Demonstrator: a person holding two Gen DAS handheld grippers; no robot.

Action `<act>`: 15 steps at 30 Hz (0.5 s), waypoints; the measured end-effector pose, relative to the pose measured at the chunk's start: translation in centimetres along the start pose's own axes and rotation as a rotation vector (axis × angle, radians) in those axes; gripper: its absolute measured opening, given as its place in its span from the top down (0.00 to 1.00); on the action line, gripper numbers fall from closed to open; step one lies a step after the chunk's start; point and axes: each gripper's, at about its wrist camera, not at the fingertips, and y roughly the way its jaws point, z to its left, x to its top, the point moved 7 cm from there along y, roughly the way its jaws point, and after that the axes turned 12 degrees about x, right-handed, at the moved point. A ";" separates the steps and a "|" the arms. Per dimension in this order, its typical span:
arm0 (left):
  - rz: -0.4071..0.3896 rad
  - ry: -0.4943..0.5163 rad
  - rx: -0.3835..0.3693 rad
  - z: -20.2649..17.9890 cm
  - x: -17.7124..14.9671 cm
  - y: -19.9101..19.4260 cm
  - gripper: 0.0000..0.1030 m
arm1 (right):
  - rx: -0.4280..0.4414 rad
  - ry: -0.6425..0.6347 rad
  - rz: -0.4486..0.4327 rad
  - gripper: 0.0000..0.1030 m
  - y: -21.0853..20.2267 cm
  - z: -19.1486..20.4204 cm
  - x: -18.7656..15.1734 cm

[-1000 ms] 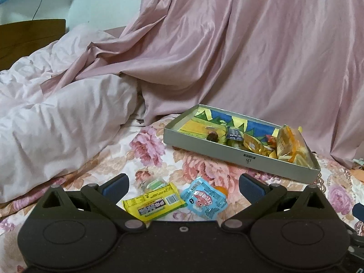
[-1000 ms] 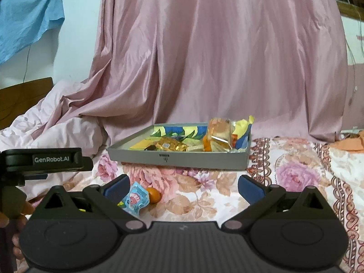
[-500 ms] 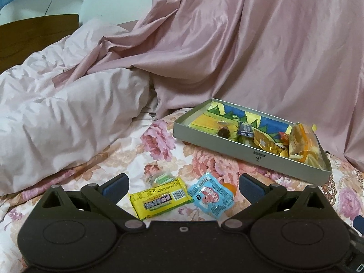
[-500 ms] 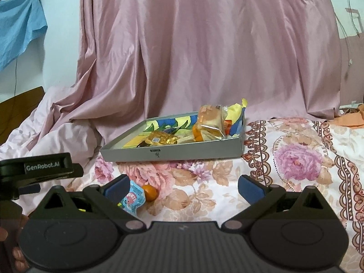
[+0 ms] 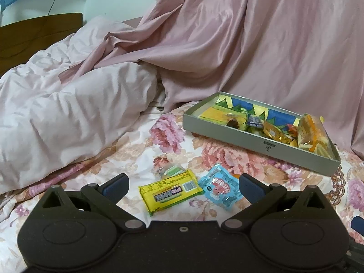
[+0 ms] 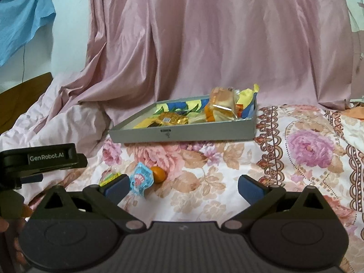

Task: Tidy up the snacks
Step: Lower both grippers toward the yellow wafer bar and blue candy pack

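Observation:
A grey tray [image 5: 254,140] [image 6: 182,134] on the floral bedspread holds several wrapped snacks, among them an orange packet [image 5: 311,134] [image 6: 221,104]. Loose on the bedspread lie a yellow packet [image 5: 169,191], a light blue pouch [image 5: 219,187] [image 6: 140,178], a small green-and-clear wrapper [image 5: 170,170] and a small orange fruit [image 6: 158,174]. My left gripper [image 5: 183,186] hangs open just short of the yellow packet and blue pouch, holding nothing. My right gripper [image 6: 183,187] is open and empty, with the blue pouch and orange fruit near its left finger.
A rumpled pale pink duvet [image 5: 63,113] piles up at the left. A pink satin sheet [image 6: 216,45] drapes behind the tray. A wooden headboard [image 5: 38,34] and blue cloth [image 6: 20,27] are at far left. The left gripper's body [image 6: 43,159] shows at the right view's left edge.
The left gripper has drawn closer to the loose snacks and turned left, so the tray slid right in its view. The right view shifted right and forward, toward the tray.

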 end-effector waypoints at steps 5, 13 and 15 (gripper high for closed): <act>0.001 0.011 0.004 1.6 -0.6 0.4 0.01 | 0.015 -0.030 0.014 0.00 0.2 0.8 -0.4; -0.015 0.089 -0.024 3.0 -0.9 1.7 0.01 | 0.034 -0.144 0.016 0.00 0.5 2.7 -0.6; -0.014 0.124 -0.039 3.0 -1.1 2.4 0.01 | 0.029 -0.173 0.017 0.00 0.7 3.0 -0.7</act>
